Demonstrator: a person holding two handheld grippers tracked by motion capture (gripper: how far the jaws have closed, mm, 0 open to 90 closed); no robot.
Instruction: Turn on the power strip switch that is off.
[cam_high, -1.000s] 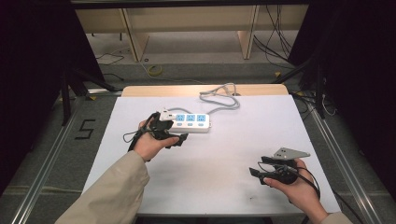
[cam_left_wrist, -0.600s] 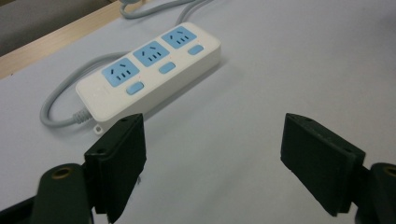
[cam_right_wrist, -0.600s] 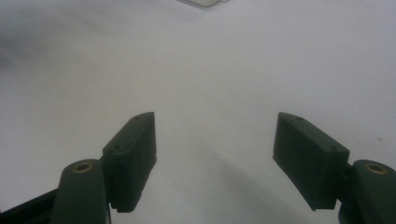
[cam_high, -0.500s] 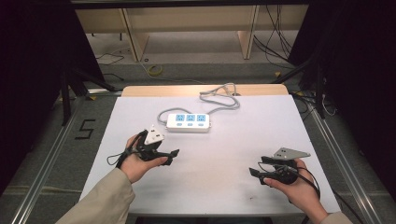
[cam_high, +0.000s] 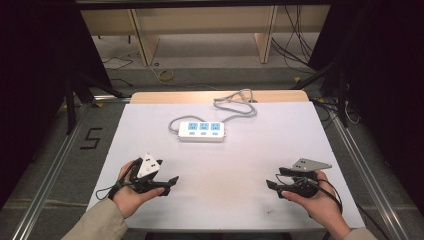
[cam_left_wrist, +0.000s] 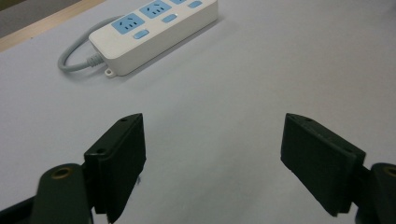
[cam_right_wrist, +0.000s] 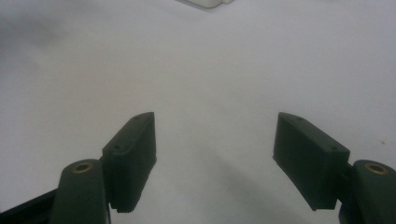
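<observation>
Plainly, a "5" (cam_high: 91, 138) marks the floor beside the table (cam_high: 300, 130).

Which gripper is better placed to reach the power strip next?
Probably the left gripper: it is nearer the power strip, open and facing it. The right gripper is open too, but farther away.

The left gripper (cam_high: 170, 183) is now drawn back from the power strip (cam_high: 201, 131) to the table's near-left edge.
</observation>
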